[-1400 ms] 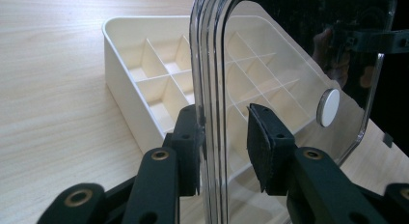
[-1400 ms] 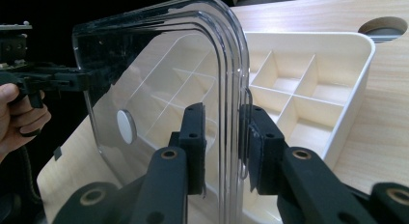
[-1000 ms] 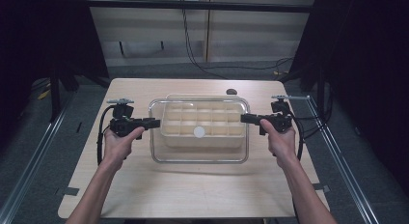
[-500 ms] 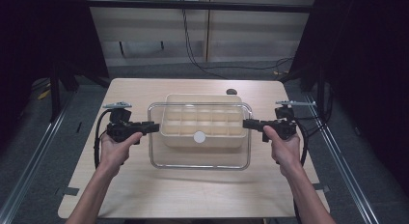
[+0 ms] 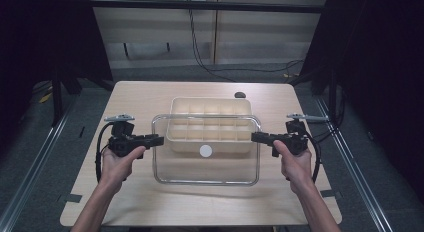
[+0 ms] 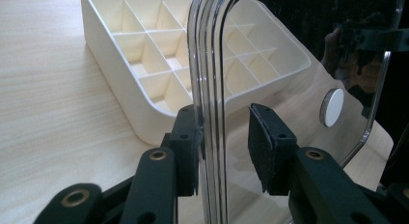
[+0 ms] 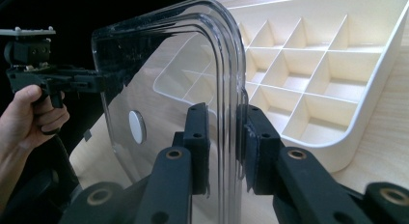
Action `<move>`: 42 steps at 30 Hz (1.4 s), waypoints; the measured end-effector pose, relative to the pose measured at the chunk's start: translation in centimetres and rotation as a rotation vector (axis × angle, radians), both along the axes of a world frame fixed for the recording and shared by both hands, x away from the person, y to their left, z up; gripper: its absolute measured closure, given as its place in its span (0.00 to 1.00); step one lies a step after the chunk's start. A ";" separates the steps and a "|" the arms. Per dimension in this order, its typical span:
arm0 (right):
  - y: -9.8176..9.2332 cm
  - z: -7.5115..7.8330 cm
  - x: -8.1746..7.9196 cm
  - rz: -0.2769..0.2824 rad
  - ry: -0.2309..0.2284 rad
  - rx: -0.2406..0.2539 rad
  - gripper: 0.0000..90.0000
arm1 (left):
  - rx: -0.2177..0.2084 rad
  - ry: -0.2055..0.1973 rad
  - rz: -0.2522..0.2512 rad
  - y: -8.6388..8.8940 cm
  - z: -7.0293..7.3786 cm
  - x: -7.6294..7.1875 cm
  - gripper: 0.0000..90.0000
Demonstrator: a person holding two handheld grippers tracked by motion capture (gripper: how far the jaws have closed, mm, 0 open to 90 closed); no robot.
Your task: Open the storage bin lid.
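1. A cream tray (image 5: 210,126), divided into small open compartments, sits on the wooden bench (image 5: 200,202), toward its far middle.
2. A clear lid (image 5: 206,164) with a white round knob (image 5: 205,151) is held above the tray's near part, its near edge reaching past the tray over bare bench.
3. The left claw (image 5: 159,139), in the person's left hand (image 5: 119,162), meets the lid's left edge. In the left gripper view the rim (image 6: 210,89) stands between the jaws: one jaw touches it, the other stands just apart, so the claw (image 6: 224,137) is not fully closed on it.
4. The right claw (image 5: 255,137), in the right hand (image 5: 295,164), meets the lid's right edge. In the right gripper view the rim (image 7: 229,79) runs between the jaws, both close against it; whether this claw (image 7: 225,137) presses firmly I cannot tell.
5. A small dark object (image 5: 240,95) lies on the bench behind the tray, near the far edge.
6. Cables (image 5: 200,47) trail across the floor beyond the bench.
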State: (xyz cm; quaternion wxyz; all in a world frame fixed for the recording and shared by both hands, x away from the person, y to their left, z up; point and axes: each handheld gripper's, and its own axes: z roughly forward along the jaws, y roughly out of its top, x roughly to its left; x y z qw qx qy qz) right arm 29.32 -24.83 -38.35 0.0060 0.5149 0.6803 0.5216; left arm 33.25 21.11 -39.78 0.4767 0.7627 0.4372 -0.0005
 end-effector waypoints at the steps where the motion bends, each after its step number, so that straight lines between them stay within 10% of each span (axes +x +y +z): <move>1: 0.0 -0.1 -0.1 0.002 0.009 -0.001 0.83 | 0.007 0.007 0.006 0.0 -0.1 -0.3 0.72; 42: 0.0 -5.4 -4.6 -0.005 0.081 0.045 0.84 | 0.032 0.102 -0.026 0.2 -4.1 -4.4 0.73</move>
